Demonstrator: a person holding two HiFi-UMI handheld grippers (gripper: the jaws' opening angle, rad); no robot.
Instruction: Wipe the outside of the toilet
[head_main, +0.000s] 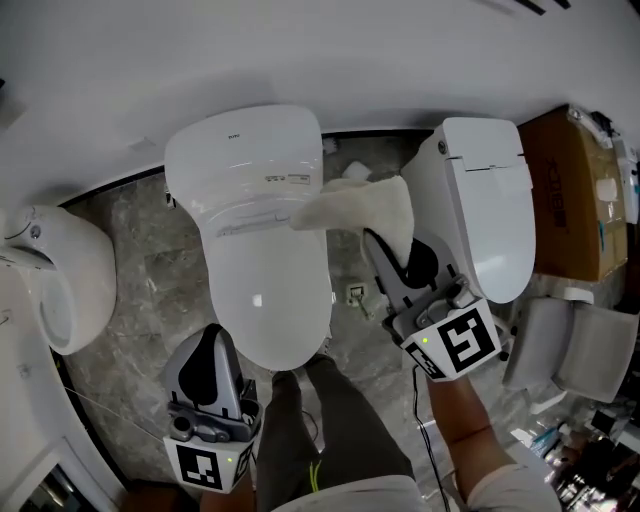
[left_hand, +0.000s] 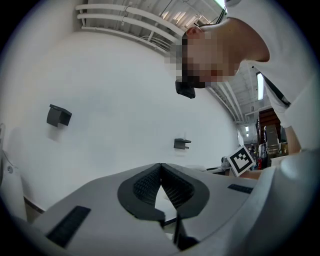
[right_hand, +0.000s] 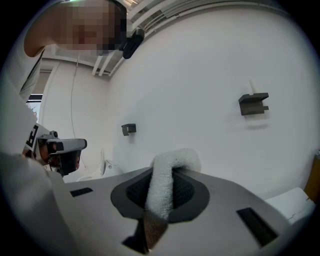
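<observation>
Grey marble-patterned floor (head_main: 140, 270) lies under the white ceramic toilet with its lid closed (head_main: 262, 250). The right gripper (head_main: 388, 245) has its fingers clamped on a cream fluffy cloth (head_main: 358, 208), whose free end reaches the toilet's right rear edge. The left gripper (head_main: 212, 340) hangs by the bowl's front left, fingers pressed together on nothing.

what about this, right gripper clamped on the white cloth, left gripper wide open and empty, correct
One slip: the left gripper is not wide open. The left gripper view shows its jaws shut together, tips touching, with nothing between them. The right gripper is indeed clamped on the white cloth.
</observation>
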